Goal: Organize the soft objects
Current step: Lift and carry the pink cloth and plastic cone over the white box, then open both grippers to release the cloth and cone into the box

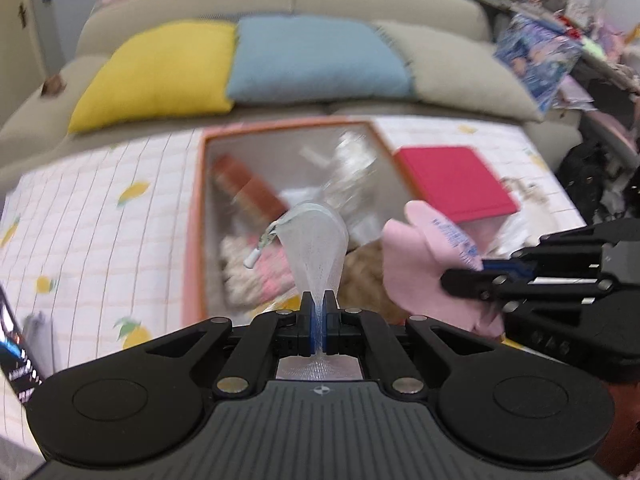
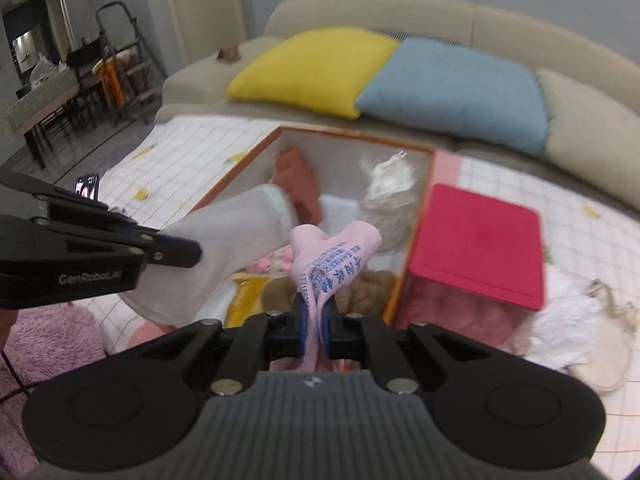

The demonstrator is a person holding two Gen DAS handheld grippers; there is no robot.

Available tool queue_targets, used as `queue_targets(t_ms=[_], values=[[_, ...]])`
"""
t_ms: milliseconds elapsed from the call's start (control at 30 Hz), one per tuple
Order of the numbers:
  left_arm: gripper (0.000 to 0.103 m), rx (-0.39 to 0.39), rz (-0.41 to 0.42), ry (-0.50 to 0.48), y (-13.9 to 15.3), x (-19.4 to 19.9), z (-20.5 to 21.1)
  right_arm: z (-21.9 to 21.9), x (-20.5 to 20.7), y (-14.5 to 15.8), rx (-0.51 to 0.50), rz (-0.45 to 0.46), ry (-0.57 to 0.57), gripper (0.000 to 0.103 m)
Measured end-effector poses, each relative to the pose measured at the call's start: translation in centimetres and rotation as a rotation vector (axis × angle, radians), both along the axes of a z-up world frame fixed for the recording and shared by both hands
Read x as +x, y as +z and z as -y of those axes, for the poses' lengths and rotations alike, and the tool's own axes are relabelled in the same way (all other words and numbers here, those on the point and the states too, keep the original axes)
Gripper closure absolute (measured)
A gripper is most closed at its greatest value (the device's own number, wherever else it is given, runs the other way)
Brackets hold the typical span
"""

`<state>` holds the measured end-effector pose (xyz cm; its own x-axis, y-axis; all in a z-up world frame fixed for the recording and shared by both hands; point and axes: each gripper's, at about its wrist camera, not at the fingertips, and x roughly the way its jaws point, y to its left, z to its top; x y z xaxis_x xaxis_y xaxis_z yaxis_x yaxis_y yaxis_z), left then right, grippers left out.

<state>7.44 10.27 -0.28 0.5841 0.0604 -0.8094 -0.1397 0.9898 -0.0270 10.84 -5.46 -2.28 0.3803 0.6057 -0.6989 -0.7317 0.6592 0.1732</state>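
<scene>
My left gripper (image 1: 319,300) is shut on a sheer white mesh pouch (image 1: 316,240) with a small zipper pull; the pouch stands up in front of the jaws. My right gripper (image 2: 316,312) is shut on a pink cloth (image 2: 332,256) printed with blue text. Each gripper shows in the other's view: the right gripper (image 1: 446,280) with the pink cloth (image 1: 416,256), the left gripper (image 2: 196,254) with the mesh pouch (image 2: 232,240). Both hang over the near end of an open orange box (image 1: 196,216) (image 2: 240,168) holding a brown item, clear plastic, a floral fabric and a tan plush.
A red box (image 1: 456,184) (image 2: 476,248) sits right of the orange box on a lemon-print checked sheet (image 1: 100,208). Yellow (image 1: 160,72), blue and beige cushions line the sofa behind. A white bag (image 2: 592,344) lies right, a purple fluffy rug (image 2: 48,344) left, clutter (image 1: 560,40) far right.
</scene>
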Motion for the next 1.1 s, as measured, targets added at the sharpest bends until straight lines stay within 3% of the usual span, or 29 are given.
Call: queue_targets(t_ms=[200,300,400,533,667,800,867,933,1100], values=[[0.099,-0.045,-0.089,0.056,-2.1,0.4,-2.6,-3.3,1.8,-2.1,-0.024,-0.154,0.045,0.098],[0.095,-0.075,-0.123,0.065,-2.9,0.5,-3.4,-4.5,2.1,-3.1,-0.062,-0.188,0.063,0.097],[0.094,-0.045,-0.15,0.067,-3.4,0.8,-3.2,-5.4,2.2,-4.1,-0.094,-0.223,0.07,0.097],[0.079,-0.027,-0.16,0.06,-3.7,0.8,-2.9,-5.6,2.6,-5.3,-0.12,-0.269,0.062,0.092],[0.078,0.068,-0.183,0.032,-4.5,1.4,-2.0,-5.8,2.9,-6.1,-0.147,-0.288,0.063,0.092],[0.078,0.081,-0.216,0.008,-5.5,2.1,-1.7,-6.3,3.1,-6.6,-0.156,-0.303,0.082,0.091],[0.078,0.125,-0.226,0.003,-5.9,2.3,-1.4,-6.4,3.1,-6.6,-0.162,-0.303,0.082,0.091],[0.078,0.159,-0.229,0.002,-6.1,2.4,-1.3,-6.3,3.0,-6.3,-0.158,-0.296,0.083,0.085],[0.064,0.184,-0.191,-0.003,-5.6,2.1,-0.9,-5.6,2.4,-4.6,-0.136,-0.247,0.094,0.061]])
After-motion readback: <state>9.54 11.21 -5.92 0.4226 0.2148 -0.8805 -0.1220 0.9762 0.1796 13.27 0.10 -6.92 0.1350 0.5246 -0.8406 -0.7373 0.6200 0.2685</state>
